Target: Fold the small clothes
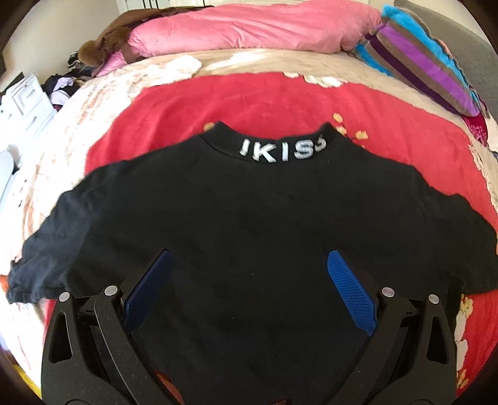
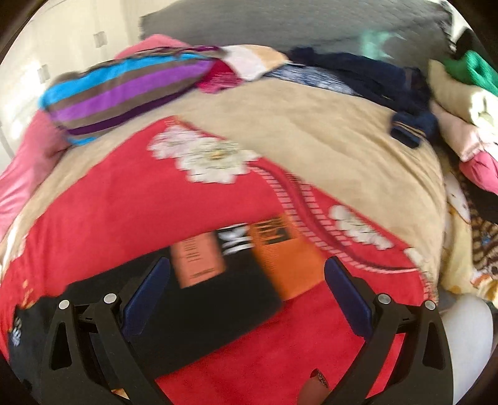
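A black T-shirt [image 1: 249, 212] lies spread flat on a red flowered blanket [image 1: 255, 99], its collar with white lettering [image 1: 281, 151] pointing away from me. My left gripper [image 1: 249, 254] hovers open over the shirt's lower middle, blue pads [image 1: 351, 293] wide apart and nothing between them. The right wrist view is blurred. It shows a black part of the shirt [image 2: 218, 305] with two orange printed patches [image 2: 286, 255] lying on the blanket [image 2: 124, 202]. My right gripper [image 2: 247, 261] is open above that part, holding nothing.
A pink quilt [image 1: 249, 28] and a striped pillow [image 1: 420, 68] lie at the bed's far side. A heap of mixed clothes [image 2: 460, 118] sits at the right of the bed. White drawers [image 1: 25, 102] stand beyond the left edge.
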Tool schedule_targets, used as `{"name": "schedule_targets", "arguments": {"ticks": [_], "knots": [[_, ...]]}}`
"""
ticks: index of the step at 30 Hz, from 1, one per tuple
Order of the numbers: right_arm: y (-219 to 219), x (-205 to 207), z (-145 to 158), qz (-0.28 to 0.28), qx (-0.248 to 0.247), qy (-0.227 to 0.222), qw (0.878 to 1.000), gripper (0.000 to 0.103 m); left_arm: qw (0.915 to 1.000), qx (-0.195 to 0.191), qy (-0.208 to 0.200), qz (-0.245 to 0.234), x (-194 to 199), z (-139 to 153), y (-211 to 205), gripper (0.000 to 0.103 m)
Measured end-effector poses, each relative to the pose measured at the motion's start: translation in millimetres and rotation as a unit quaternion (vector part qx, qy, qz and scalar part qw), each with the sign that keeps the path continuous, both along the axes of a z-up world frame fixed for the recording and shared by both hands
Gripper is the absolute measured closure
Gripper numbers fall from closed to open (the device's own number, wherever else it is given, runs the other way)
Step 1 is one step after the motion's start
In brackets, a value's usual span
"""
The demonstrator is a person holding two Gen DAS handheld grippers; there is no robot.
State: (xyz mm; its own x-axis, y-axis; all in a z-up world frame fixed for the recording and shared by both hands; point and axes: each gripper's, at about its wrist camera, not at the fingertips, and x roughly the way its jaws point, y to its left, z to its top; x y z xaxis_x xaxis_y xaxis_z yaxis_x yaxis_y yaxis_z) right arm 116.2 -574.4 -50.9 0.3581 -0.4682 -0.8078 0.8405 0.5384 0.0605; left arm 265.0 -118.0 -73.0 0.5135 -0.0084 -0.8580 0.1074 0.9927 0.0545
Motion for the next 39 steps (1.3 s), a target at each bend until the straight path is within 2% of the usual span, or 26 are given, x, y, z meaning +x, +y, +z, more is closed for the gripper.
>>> {"name": "schedule_targets", "arguments": {"ticks": [4, 8, 10, 11, 12, 13, 14, 15, 17, 18, 20, 23, 25, 27, 29, 33, 36, 39], "knots": [[-24.4, -12.7, -20.3, -0.027, 0.015, 0.013, 0.999, 0.004, 0.9998, 0.008, 0.017, 0.002, 0.6, -19.6, -4.1, 0.009], [-33.3, -4.9, -46.1, -0.022, 0.048, 0.029, 0.998, 0.004, 0.9996, 0.008, 0.029, -0.001, -3.5, -32.3, -6.1, 0.009], [-32.9, 0.9, -56.7, -0.014, 0.073, 0.021, 0.997, 0.005, 0.9996, 0.008, 0.028, -0.001, -6.4, -33.9, -5.3, 0.009], [-32.2, 2.2, -60.6, -0.012, 0.087, 0.015, 0.996, 0.01, 0.9996, 0.007, 0.026, -0.001, -7.3, -34.0, -4.7, 0.009], [-29.6, 3.4, -62.9, -0.012, 0.092, 0.016, 0.996, 0.025, 0.9996, 0.006, 0.026, -0.001, -7.6, -33.8, -4.2, 0.009], [-26.0, 5.9, -61.8, -0.011, 0.079, 0.026, 0.996, 0.029, 0.9997, 0.004, 0.026, 0.0, -8.1, -33.5, -3.4, 0.009], [-24.1, 7.0, -59.1, -0.006, 0.073, 0.024, 0.997, 0.043, 0.9997, 0.003, 0.026, 0.001, -7.8, -33.4, -3.4, 0.009], [-23.5, 7.6, -55.3, 0.002, 0.074, 0.015, 0.997, 0.062, 0.9997, 0.002, 0.026, 0.001, -9.1, -32.9, -2.6, 0.009], [-19.5, 8.7, -46.7, 0.015, 0.067, -0.004, 0.998, 0.074, 0.9997, 0.001, 0.024, 0.0, -10.3, -31.2, -0.7, 0.009], [-18.8, 9.6, -44.4, 0.02, 0.064, -0.007, 0.998, 0.078, 0.9997, 0.001, 0.023, -0.001, -10.7, -30.2, -0.8, 0.009], [-14.5, 11.3, -35.9, 0.033, 0.061, -0.029, 0.997, 0.08, 0.9998, -0.002, 0.02, -0.002, -13.9, -26.4, 1.2, 0.009], [5.3, 19.8, -8.1, 0.077, 0.023, -0.072, 0.994, 0.08, 0.9999, -0.007, 0.01, -0.004, -19.1, -18.6, 4.5, 0.009], [20.7, 27.3, 8.1, 0.118, 0.013, -0.1, 0.988, 0.08, 0.9999, -0.012, 0.003, -0.004, -22.3, -11.9, 7.8, 0.009], [40.1, 36.6, 20.4, 0.164, 0.025, -0.129, 0.978, 0.08, 0.9998, -0.017, -0.005, -0.004, -26.3, -6.1, 12.1, 0.009], [69.5, 50.4, 30.5, 0.221, 0.048, -0.157, 0.961, 0.08, 0.9997, -0.021, -0.008, -0.004, -28.5, -1.4, 16.7, 0.009], [139.0, 75.2, 41.0, 0.331, 0.075, -0.178, 0.924, 0.08, 0.9994, -0.035, -0.01, 0.002, -34.3, 5.8, 36.3, 0.009], [185.0, 90.3, 39.6, 0.393, 0.095, -0.174, 0.898, 0.08, 0.9988, -0.043, -0.011, 0.021, -35.1, 9.0, 57.4, 0.009], [236.0, 97.8, 28.3, 0.453, 0.088, -0.144, 0.876, 0.08, 0.997, -0.061, -0.01, 0.046, -35.1, 8.8, 80.1, 0.009]]}}
